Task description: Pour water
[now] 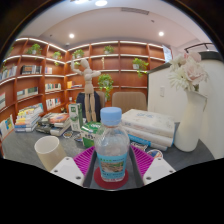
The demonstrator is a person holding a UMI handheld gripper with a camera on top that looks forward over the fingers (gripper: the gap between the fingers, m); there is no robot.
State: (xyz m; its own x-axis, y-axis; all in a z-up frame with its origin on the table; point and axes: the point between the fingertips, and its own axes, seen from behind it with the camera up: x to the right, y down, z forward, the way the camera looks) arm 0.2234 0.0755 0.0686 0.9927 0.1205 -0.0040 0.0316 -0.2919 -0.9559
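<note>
A clear plastic water bottle (112, 148) with a light blue cap and a blue label stands upright between the fingers (83, 163) of the gripper (112, 170). The magenta pads sit close against its left and right sides, and the fingers look clamped on it, though the exact contact at each pad is hard to confirm. The cap appears to be on.

To the near left, just beside the left finger, a pale paper cup (48, 152) stands upright on the dark desk (20, 145). I cannot see inside it, so whether it holds any water is unclear. It is the likely target for the pour.

Further back on the desk lie stacked books (30, 118) at the left and a pile of white boxes (150, 128) at the right. A white vase (190, 122) with pale flowers stands at the far right. Behind the bottle are a wooden figure (89, 92) and a green plant (105, 83), and wooden bookshelves (40, 70) line the far wall.

By my reading, the task is at an early stage: the bottle seems to be grasped and is vertical, not tilted toward the cup. What remains is opening the bottle if the cap is indeed sealed, carrying it left over the cup, tipping it, and setting it back down. None of the pouring itself looks done.
</note>
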